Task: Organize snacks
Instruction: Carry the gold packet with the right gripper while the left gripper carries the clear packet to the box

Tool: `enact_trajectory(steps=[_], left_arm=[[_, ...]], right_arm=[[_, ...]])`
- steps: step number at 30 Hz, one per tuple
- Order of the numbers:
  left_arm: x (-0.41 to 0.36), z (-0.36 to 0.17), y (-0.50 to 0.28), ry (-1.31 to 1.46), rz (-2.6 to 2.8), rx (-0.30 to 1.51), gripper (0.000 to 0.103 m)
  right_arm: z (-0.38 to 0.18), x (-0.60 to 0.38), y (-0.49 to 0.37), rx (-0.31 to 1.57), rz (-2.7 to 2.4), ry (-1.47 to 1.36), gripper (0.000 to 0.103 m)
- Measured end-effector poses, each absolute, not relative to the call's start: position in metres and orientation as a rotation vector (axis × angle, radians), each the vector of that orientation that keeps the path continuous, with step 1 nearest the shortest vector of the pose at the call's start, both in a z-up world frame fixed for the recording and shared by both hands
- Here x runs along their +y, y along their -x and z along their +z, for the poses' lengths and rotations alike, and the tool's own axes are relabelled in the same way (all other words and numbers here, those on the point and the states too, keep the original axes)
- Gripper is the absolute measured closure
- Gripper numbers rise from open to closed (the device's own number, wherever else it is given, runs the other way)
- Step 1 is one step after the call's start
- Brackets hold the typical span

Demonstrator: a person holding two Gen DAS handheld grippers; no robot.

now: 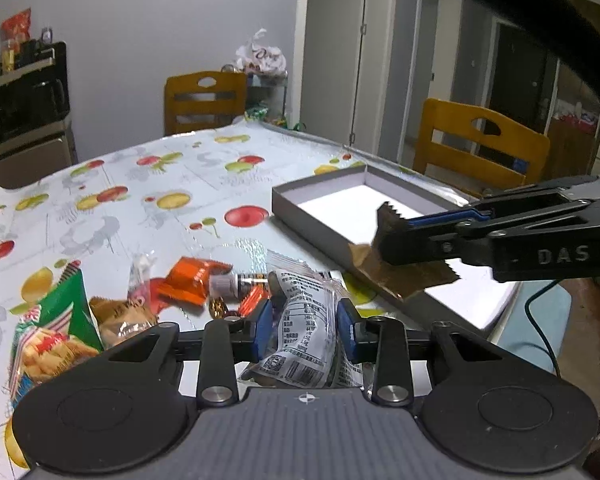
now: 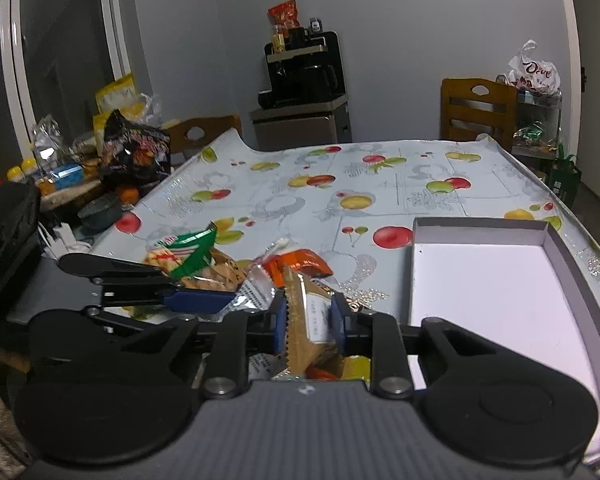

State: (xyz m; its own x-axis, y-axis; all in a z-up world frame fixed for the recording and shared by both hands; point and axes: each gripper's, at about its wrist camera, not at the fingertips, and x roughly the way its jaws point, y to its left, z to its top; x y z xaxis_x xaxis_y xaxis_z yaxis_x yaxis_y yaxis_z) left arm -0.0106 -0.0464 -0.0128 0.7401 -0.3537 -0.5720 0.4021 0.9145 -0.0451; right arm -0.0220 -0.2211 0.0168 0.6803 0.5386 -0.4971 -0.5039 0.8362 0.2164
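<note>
Blue pads of the left gripper (image 1: 305, 330) pressed both sides of a clear packet (image 1: 306, 328) printed with a label and barcode, gripping it just above the table (image 1: 148, 200). Beside it, the right gripper (image 2: 309, 322) was clamped on a brown wrapper (image 2: 305, 320) with saw-toothed ends (seen from the left wrist, it hung over the near wall of the box). That grey box (image 2: 480, 222), white inside, sat at the table's right edge with nothing visible in it. Other snacks lay heaped near the front edge: a green bag (image 1: 56, 320), an orange wrapper (image 1: 190, 280) and a small bottle (image 1: 240, 282). Wooden chairs (image 1: 204, 100) stood along the far edge.
</note>
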Motion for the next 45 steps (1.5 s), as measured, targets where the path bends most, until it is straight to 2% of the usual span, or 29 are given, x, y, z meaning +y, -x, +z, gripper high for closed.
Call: enact_trajectory(steps=[16, 24, 29, 41, 43, 44, 45], left_arm=[[-0.067, 0.002, 0.006, -0.112, -0.418, 0.557, 0.068], [-0.100, 0.007, -0.002, -0.134, -0.482, 0.532, 0.068], [-0.121, 0.002, -0.005, -0.140, -0.511, 0.548, 0.068], [-0.130, -0.002, -0.005, -0.154, -0.496, 0.573, 0.068], [-0.131, -0.002, -0.006, -0.159, -0.504, 0.576, 0.069], [-0.131, -0.002, -0.006, -0.160, -0.505, 0.576, 0.070], [-0.132, -0.002, -0.006, -0.162, -0.505, 0.576, 0.071]], right_arm=[[0.031, -0.267, 0.037, 0.504, 0.555, -0.167, 0.090], [0.034, -0.304, 0.048, 0.469, 0.507, -0.222, 0.100], [0.028, -0.330, 0.048, 0.478, 0.442, -0.233, 0.100], [-0.013, -0.363, 0.029, 0.665, 0.315, -0.225, 0.098], [-0.021, -0.360, 0.024, 0.718, 0.309, -0.182, 0.096], [-0.026, -0.356, 0.022, 0.744, 0.304, -0.153, 0.092], [-0.030, -0.353, 0.021, 0.762, 0.298, -0.131, 0.083]])
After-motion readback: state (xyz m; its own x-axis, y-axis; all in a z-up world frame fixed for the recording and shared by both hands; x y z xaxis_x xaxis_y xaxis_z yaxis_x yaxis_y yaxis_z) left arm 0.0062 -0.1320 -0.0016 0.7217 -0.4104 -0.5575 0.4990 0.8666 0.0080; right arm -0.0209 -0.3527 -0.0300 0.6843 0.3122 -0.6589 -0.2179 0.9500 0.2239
